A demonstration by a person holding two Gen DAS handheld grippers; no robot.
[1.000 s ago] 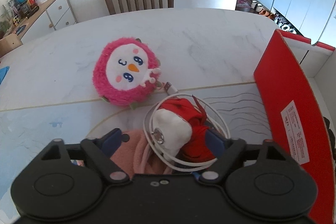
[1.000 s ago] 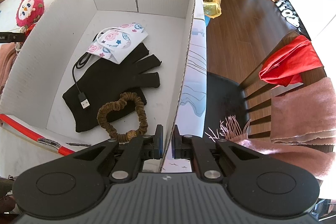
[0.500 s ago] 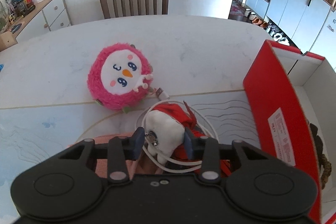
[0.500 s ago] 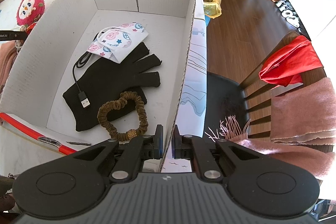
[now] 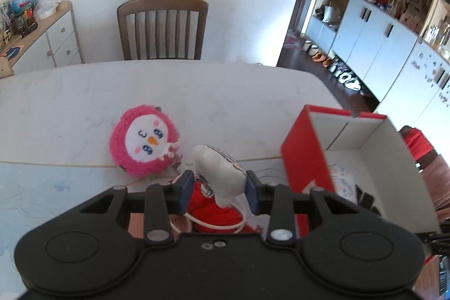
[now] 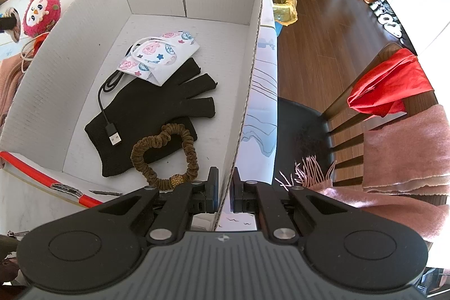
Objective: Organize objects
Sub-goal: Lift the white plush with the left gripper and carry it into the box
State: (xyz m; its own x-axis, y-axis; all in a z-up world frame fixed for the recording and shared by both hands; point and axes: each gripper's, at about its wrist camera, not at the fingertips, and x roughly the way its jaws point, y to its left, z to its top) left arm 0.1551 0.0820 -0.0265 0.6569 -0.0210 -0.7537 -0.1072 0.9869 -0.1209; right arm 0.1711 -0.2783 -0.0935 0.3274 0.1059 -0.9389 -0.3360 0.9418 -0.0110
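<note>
My left gripper [image 5: 220, 189] is shut on a small white pouch [image 5: 218, 172] and holds it above the table. Below it lie a red cloth item [image 5: 216, 211] and a coiled white cable [image 5: 213, 225]. A pink penguin plush [image 5: 144, 146] lies on the table to the left. My right gripper [image 6: 223, 191] is shut on the right wall [image 6: 247, 92] of the red and white cardboard box [image 5: 306, 156]. Inside the box lie a black glove [image 6: 152, 108], a patterned face mask [image 6: 160, 58], a black USB cable [image 6: 108, 114] and a brown scrunchie [image 6: 166, 156].
The table is white marble [image 5: 197, 92] with a pale printed mat [image 5: 33, 187] at the front. A pink scarf [image 6: 8, 86] lies left of the box. A wooden chair [image 5: 161, 28] stands at the far side. Another chair [image 6: 374, 103] with red and pink cloths stands to the right.
My left gripper closed on the white pouch and lifted it off the red item and the cable, rising and turning toward the box. My right gripper has kept its hold on the box wall.
</note>
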